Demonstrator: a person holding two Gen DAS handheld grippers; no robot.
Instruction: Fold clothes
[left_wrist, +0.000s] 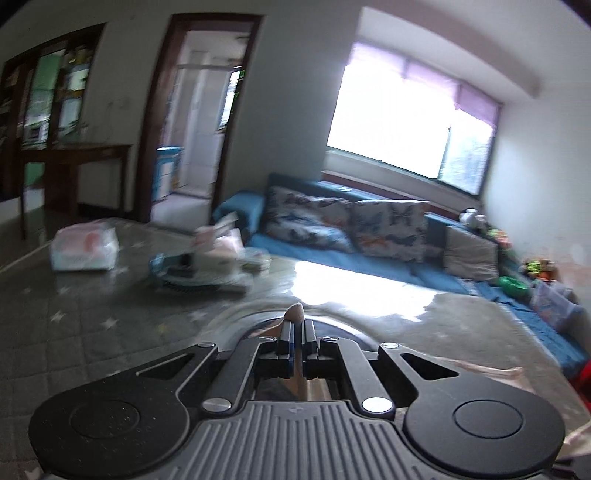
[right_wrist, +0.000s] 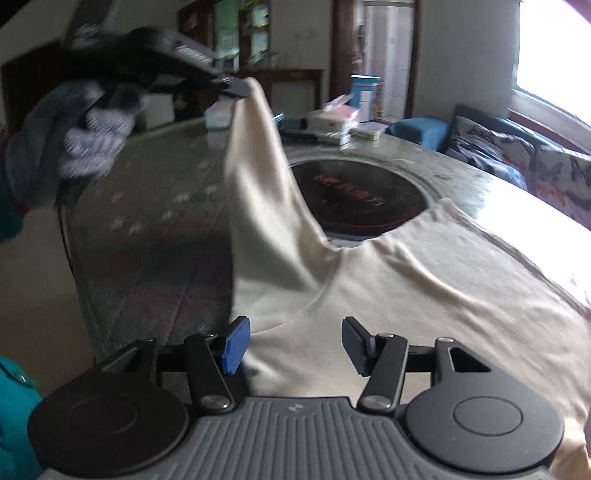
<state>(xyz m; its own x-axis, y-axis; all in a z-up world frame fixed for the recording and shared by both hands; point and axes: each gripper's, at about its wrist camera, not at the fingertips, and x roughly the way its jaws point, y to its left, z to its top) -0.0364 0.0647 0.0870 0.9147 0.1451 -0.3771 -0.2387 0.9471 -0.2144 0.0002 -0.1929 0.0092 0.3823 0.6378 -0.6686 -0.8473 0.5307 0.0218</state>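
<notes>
Above the table (right_wrist: 155, 236), left hand-held gripper (right_wrist: 236, 86) pinches the shirt (right_wrist: 406, 288); right hand-held gripper (right_wrist: 295, 345) gapes.

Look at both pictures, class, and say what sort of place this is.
Most likely a home living room: a blue sofa with butterfly cushions under a wide window, and a cream shirt spread on a table.

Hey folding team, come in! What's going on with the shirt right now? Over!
Left gripper shut on cream shirt, lifting a corner. Right gripper open over the shirt. Boxes farther back on the table, not in the way.
</notes>
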